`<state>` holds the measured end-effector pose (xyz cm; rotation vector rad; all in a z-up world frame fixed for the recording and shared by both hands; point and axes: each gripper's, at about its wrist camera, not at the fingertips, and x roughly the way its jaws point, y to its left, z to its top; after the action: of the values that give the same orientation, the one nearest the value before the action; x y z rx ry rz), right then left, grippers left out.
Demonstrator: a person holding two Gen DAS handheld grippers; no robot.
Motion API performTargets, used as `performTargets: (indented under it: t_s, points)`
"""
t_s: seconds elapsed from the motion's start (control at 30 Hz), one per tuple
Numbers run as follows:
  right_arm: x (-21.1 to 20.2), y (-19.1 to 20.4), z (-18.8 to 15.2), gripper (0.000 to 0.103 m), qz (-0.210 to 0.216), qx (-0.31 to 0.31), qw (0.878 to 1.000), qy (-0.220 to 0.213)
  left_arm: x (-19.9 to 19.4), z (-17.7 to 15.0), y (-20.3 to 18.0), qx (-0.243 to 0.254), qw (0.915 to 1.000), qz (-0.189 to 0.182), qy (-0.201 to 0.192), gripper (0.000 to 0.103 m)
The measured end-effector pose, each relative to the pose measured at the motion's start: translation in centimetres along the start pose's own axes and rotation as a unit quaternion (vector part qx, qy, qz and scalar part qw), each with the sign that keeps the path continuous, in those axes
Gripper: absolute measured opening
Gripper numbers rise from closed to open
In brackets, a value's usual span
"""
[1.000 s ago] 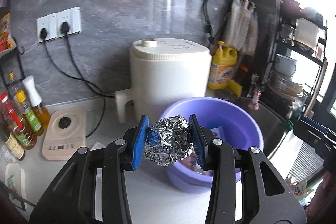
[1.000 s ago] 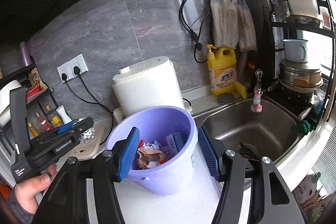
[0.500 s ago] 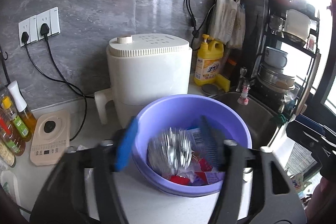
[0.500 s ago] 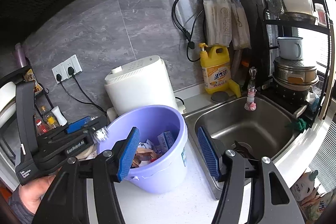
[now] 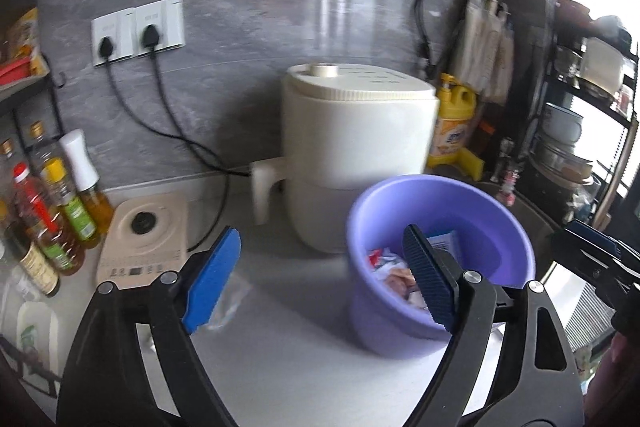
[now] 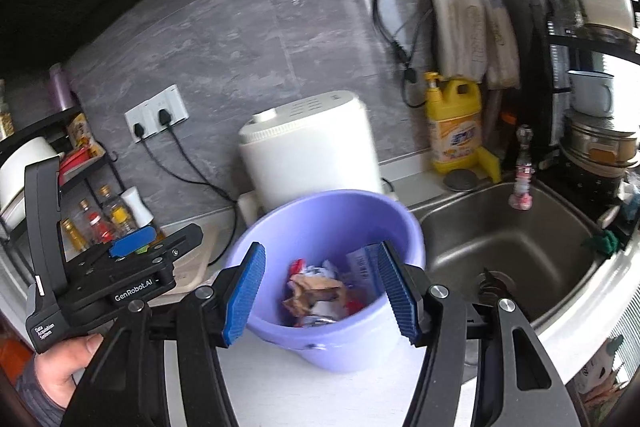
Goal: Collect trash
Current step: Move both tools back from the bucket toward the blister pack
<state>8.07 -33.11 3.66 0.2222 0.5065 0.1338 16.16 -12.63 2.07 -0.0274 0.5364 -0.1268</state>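
Note:
The purple bucket [image 5: 472, 211] stands on the white counter, with crumpled paper and wrappers [image 6: 316, 291] inside and a silvery glint low among them. My left gripper [image 5: 320, 239] hovers left of the bucket, its jaws opening with nothing between them. Behind its left finger a clear plastic scrap [image 5: 230, 303] lies on the counter. My right gripper [image 6: 320, 251] is open just in front of the bucket [image 6: 332, 223], its pads apart from the wall and holding nothing. In the right wrist view a hand [image 6: 60, 367] holds the left gripper's body [image 6: 120, 283] at the left.
A white appliance [image 5: 356, 147] stands behind the bucket, a steel sink [image 6: 500, 239] to its right. A yellow detergent bottle [image 6: 456, 123] and dish rack [image 6: 592, 131] sit at the back right. Oil bottles [image 5: 52, 219] and a beige scale [image 5: 144, 239] are at the left.
The left gripper let the foil ball fall into the bucket, opened wide and drew back to the left. The right gripper stayed open by the bucket.

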Motion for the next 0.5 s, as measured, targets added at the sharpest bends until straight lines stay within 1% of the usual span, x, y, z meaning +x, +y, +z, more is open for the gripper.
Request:
performTargets:
  t_s: [0.27, 0.5]
  points:
    - [1.5, 3.6, -0.2, 0.059, 0.045, -0.021, 0.999, 0.013, -1.5, -1.2, 4.6, -0.031, 0.9983, 0.049, 0.000, 0.085]
    - [3.2, 7.0, -1.4, 0.060, 0.084, -0.044, 0.995, 0.032, -2.8, -2.7, 8.5, -0.056, 0.9942, 0.091, 0.006, 0.085]
